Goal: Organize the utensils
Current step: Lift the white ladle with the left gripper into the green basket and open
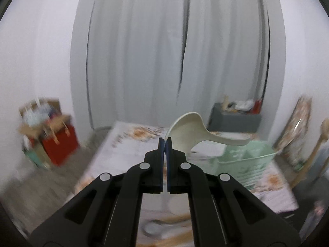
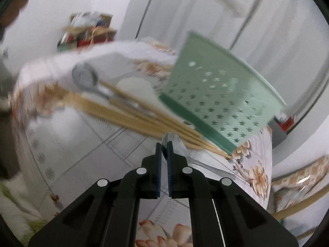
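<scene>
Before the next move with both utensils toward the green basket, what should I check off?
1. Left gripper shut on the cream spoon, pinched at the bowl's rim: ok.
2. Right gripper shut on the metal spoon: ok.
3. Green basket upright: ok in the left wrist view.
4. Basket compartments free: cannot tell, blurred.
5. Chopsticks and a second metal spoon not yet sorted, on the table: not ok.

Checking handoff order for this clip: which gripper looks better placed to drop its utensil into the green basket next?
Probably the left. The left gripper holds the cream plastic ladle raised above the green basket. The right gripper is clamped on a metal spoon low at the table, beside the basket's wall.
</scene>
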A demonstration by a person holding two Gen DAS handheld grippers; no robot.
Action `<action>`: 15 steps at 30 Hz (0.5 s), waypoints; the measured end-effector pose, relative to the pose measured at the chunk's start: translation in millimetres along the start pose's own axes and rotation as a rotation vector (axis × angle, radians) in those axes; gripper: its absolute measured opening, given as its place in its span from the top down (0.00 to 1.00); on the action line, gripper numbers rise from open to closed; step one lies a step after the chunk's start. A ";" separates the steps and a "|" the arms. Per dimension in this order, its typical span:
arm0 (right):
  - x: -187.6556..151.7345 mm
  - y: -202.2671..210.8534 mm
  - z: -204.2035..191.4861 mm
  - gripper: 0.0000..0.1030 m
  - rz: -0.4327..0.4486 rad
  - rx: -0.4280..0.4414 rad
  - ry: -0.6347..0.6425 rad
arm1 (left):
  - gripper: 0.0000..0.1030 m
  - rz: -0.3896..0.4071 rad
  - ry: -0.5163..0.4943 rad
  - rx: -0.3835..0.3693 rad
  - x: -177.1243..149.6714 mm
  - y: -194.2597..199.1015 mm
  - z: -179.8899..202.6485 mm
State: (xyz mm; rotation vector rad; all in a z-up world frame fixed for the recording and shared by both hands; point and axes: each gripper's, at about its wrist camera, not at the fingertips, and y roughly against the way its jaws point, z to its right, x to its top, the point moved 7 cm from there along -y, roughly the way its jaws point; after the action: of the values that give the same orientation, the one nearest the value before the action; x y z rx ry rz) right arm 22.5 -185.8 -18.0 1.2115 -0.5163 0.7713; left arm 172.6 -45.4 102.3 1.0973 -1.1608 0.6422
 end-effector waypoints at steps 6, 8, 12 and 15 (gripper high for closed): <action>19.8 43.9 48.5 0.98 0.157 0.013 -0.171 | 0.99 -0.057 -0.284 0.106 11.4 -25.1 26.4; 23.7 50.5 62.3 0.98 0.190 0.034 -0.221 | 0.99 -0.078 -0.394 0.141 15.8 -35.4 40.9; 24.5 55.9 90.6 0.98 0.224 0.101 -0.328 | 0.99 -0.144 -0.504 0.158 25.2 -62.0 58.3; 20.2 57.4 103.1 0.98 0.236 0.130 -0.382 | 0.98 -0.204 -0.514 0.136 31.8 -81.4 69.8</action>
State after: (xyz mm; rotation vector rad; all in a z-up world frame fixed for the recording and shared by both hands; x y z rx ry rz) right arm -3.4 -270.6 62.6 1.4454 -0.9476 0.7834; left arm 225.5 -143.9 105.1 1.5309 -1.4281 0.2848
